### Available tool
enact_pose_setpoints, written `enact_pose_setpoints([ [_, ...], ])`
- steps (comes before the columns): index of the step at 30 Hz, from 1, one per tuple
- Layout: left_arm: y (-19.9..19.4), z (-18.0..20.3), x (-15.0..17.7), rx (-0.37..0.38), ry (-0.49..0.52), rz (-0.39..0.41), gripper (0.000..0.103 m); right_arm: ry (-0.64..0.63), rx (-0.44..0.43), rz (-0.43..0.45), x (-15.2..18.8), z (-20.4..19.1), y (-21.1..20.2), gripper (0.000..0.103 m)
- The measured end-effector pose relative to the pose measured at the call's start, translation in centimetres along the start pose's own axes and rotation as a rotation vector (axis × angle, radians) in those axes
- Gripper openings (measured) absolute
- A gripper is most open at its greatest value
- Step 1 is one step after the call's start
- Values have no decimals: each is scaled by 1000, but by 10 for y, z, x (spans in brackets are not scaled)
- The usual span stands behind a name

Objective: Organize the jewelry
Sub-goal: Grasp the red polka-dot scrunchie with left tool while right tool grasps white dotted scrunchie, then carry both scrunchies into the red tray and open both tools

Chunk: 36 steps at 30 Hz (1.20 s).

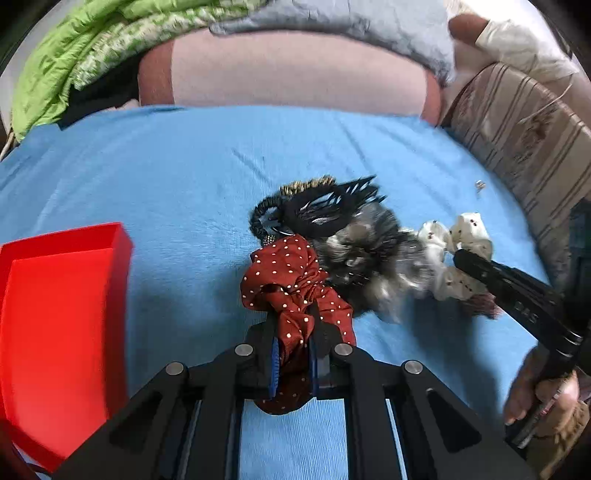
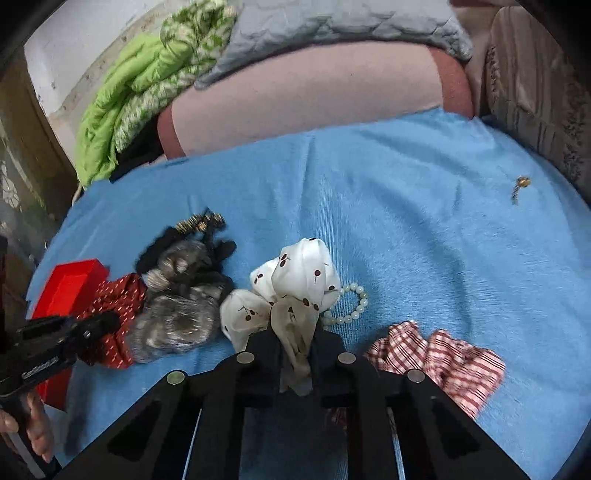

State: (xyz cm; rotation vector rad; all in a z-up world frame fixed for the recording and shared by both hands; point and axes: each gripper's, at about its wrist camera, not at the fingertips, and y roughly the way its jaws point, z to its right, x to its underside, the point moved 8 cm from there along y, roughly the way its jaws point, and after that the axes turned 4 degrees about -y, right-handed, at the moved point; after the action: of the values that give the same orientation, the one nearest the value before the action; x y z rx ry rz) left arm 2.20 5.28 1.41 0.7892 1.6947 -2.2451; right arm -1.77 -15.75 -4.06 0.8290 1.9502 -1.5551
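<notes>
Blue cloth (image 1: 184, 177) covers the bed, with a pink pillow (image 1: 288, 74), green quilt (image 1: 74, 55) and grey quilt (image 1: 332, 18) heaped along its far edge. At the cloth's left edge sits a red tray (image 1: 55, 314), cut off by the frame in the left wrist view.

Near the middle of the cloth lies a tangled heap: a grey furry scrunchie (image 1: 362, 258), blurred, with a black claw clip (image 1: 332, 210) and a black hair tie (image 1: 262, 218) partly buried behind it.

The left gripper (image 1: 293, 354) is clamped narrowly on a red dotted scrunchie (image 1: 288, 280), whose lower part is hidden between the fingers. The right gripper (image 2: 295, 358) pinches a white cherry-print scrunchie (image 2: 295, 291), which touches the furry one.

Just behind the white scrunchie a pale bead bracelet (image 2: 351, 306) peeks out, half hidden. A red plaid scrunchie (image 2: 443, 358) lies beside the right gripper. A small metal piece (image 2: 521, 184) near the cloth's right edge is too small to identify.
</notes>
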Motion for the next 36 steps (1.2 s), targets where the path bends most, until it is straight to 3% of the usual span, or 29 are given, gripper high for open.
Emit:
enact_pose_setpoints([
  [5, -54, -31, 1, -1, -21, 67, 12, -21, 29, 55, -6, -18, -34, 14],
  [12, -97, -137, 0, -130, -154, 138, 12, -73, -74, 32, -18, -85, -51, 14],
  [18, -87, -226, 5, -214, -305, 93, 12, -136, -212, -26, -27, -184, -34, 14],
  [26, -66, -284, -8, -272, -352, 101, 13, -193, -372, -119, -33, -304, 17, 14],
  [31, -58, -306, -13, -281, -346, 103, 14, -261, -343, -170, -27, -344, 65, 14],
  [36, -46, -314, -18, -257, -353, 85, 21, -296, -256, -216, -18, -349, 105, 14],
])
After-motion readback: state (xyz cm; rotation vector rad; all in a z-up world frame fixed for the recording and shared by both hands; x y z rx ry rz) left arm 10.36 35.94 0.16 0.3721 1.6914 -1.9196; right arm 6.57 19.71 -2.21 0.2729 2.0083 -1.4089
